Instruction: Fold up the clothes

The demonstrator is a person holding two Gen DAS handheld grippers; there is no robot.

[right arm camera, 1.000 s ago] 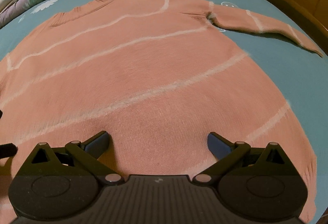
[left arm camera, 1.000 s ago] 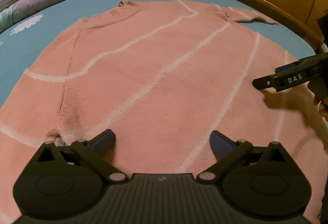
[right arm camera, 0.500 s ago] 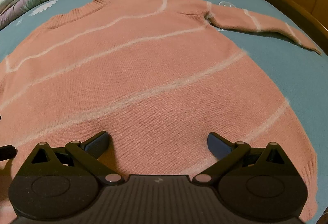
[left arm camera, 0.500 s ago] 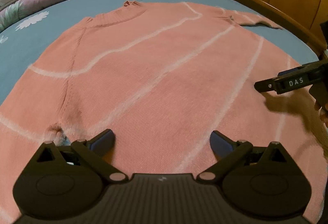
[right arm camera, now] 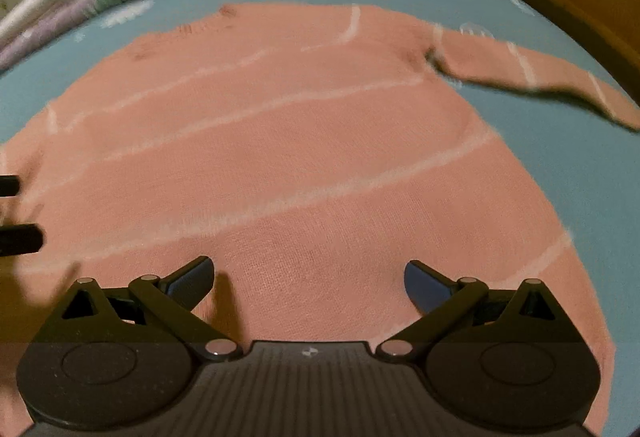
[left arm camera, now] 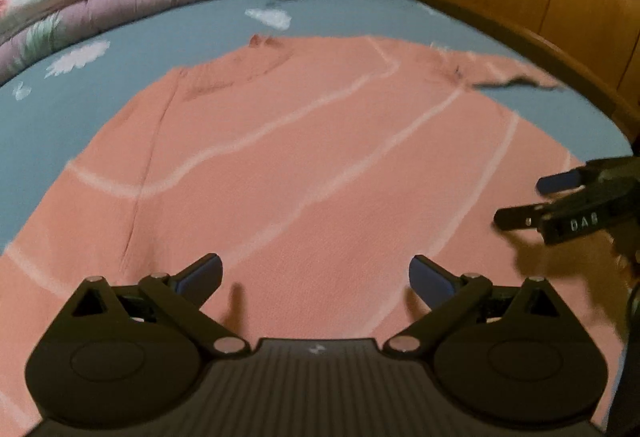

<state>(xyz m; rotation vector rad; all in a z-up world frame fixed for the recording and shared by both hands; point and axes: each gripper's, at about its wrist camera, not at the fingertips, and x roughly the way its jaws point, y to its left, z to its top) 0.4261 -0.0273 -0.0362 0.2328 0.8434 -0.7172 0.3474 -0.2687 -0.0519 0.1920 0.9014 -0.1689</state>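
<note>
Both tools (left arm camera: 316, 277) (right arm camera: 308, 277) raised since prev, sweater (left arm camera: 300, 157) untouched

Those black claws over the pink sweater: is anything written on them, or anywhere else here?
"DAS", white letters, slightly blurred: on the side of the right claw, seen from the left wrist view.
A small pale mark on the left claw body: a logo, too small to read.
Sweater and bedsheet: no text.

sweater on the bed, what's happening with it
A person holds a gripper in each hand over a pink striped sweater spread flat on a blue bedsheet. The left gripper and right gripper both hover near the hem, jaws open, gripping nothing. No fold is made yet.
</note>
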